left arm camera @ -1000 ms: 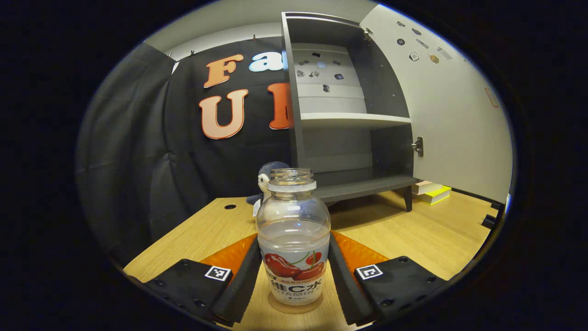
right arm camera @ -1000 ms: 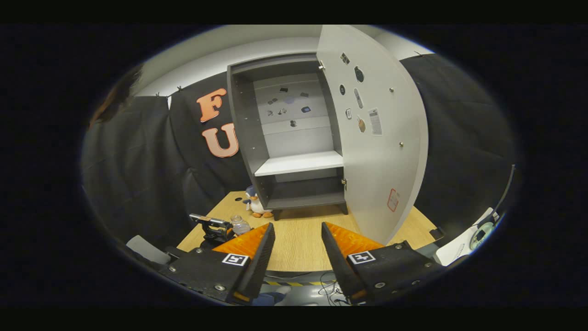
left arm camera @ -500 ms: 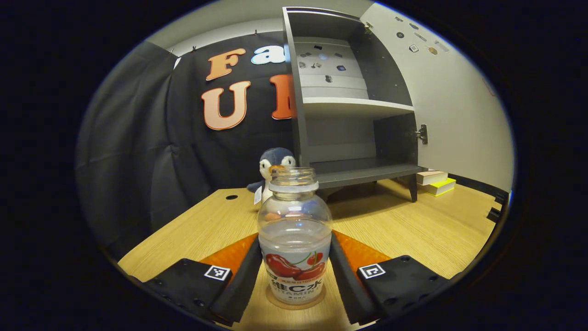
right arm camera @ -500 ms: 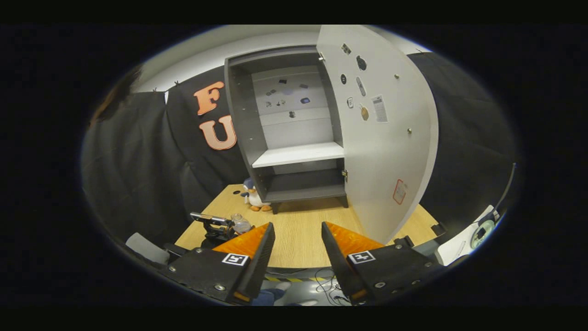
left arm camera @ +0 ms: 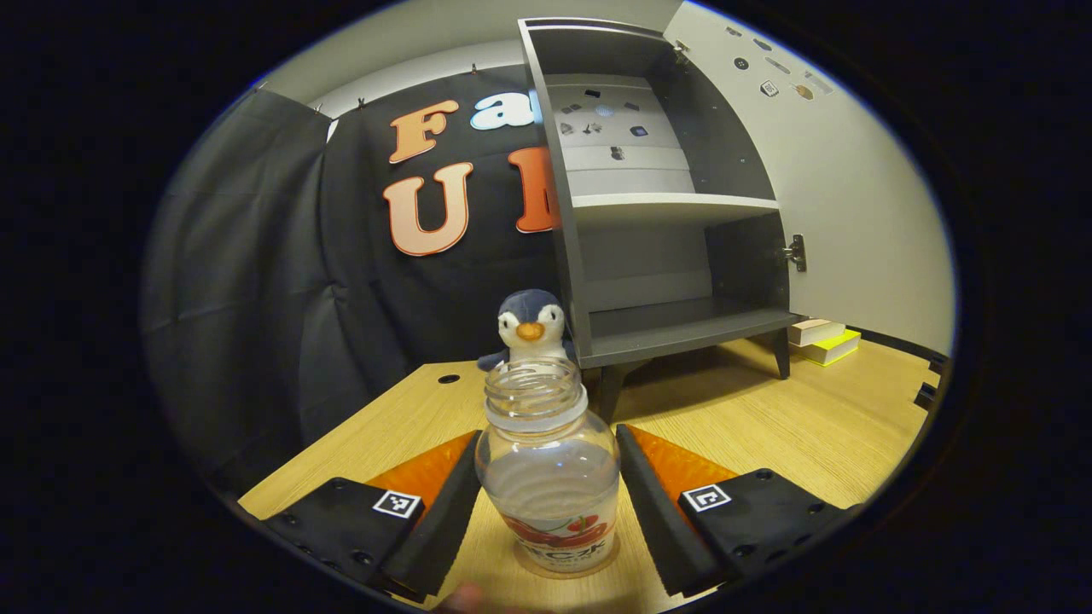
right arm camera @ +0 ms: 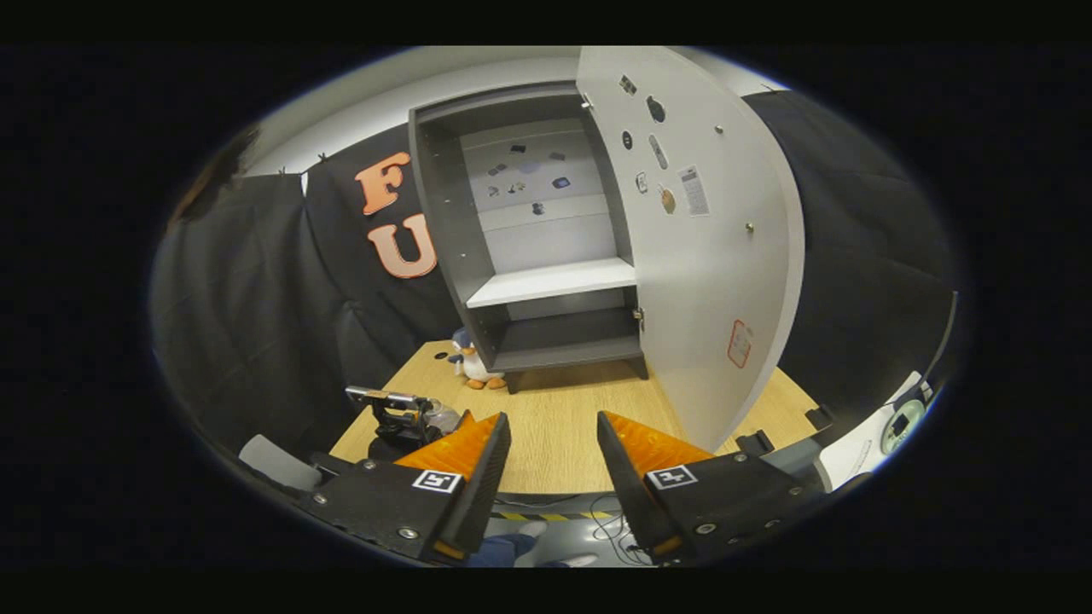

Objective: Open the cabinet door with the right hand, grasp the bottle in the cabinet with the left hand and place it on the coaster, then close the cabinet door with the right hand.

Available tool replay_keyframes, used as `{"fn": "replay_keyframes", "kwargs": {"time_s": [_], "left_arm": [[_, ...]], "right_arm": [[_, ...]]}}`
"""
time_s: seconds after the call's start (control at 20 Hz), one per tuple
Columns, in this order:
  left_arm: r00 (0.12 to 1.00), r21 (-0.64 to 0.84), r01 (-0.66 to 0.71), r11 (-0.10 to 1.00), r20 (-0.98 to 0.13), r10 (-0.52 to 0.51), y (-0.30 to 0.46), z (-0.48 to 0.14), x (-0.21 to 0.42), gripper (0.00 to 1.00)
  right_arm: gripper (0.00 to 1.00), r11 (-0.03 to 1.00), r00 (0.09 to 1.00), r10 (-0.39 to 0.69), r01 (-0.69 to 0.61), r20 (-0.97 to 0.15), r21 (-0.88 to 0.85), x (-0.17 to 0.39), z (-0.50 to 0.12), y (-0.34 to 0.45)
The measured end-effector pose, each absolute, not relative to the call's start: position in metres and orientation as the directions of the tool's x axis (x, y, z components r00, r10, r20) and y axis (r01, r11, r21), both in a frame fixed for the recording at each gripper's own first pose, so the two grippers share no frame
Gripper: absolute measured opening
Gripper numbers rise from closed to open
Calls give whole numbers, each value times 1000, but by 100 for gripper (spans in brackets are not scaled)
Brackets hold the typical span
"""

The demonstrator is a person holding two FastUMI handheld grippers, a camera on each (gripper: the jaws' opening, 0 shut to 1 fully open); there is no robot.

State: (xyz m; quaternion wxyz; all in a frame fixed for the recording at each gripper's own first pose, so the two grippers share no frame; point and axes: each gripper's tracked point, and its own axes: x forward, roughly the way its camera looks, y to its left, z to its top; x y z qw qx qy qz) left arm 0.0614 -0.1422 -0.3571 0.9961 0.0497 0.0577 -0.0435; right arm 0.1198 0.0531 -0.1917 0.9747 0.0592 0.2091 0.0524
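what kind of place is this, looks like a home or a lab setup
Likely a staged recording booth, not a home: black cloth hangs as the wall behind a wooden table, on which a small open cabinet stands beside a plush penguin.

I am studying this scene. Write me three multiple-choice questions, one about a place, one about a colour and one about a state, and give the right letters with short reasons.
1. Where does the toy penguin stand?
A. On the cabinet's middle shelf
B. On the table, beside the cabinet
C. On top of the books

2. What colour is the lower book of the small stack by the cabinet's foot?
A. Yellow
B. Red
C. Blue

3. In what state is the cabinet door?
A. Fully shut
B. Taken off its hinges
C. Swung wide open

Answers:
1. B: in the left gripper view it sits on the wooden top just outside the cabinet's side wall.
2. A: a yellow book lies under a white one.
3. C: both views show the empty shelves with the door turned outward.
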Motion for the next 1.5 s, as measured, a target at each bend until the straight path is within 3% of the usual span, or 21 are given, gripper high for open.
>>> {"fn": "replay_keyframes", "kwargs": {"time_s": [0.2,0.25,0.3,0.6,0.95,1.1,1.35,1.4,1.5], "left_arm": [[992,98,96,991,-97,-87,-142,-338,65,96],[993,96,89,991,-91,-81,-141,-332,66,92],[993,91,86,992,-84,-78,-139,-324,67,96],[997,98,71,993,-39,-68,-135,-269,62,95],[988,-6,150,989,-23,-150,-154,-183,36,97],[978,15,207,978,13,-207,-171,-142,19,100],[967,-26,254,967,-23,-254,-182,-121,-9,97],[964,-40,262,964,-37,-264,-184,-121,-14,97],[958,-45,274,961,-74,-277,-189,-124,-20,97]], "right_arm": [[64,988,908,128,-80,-399,135,117,-190,52],[64,988,911,128,-80,-391,135,115,-188,51],[65,987,916,130,-82,-380,139,115,-184,51],[64,985,944,118,-72,-308,157,109,-161,39],[64,986,987,61,-36,-150,163,100,-109,-3],[65,987,995,28,-12,-93,161,96,-87,-34],[67,993,999,-31,34,-33,112,96,-55,-89],[63,994,999,-39,41,-24,105,98,-49,-99],[75,994,999,-49,50,-13,92,105,-44,-119]]}}
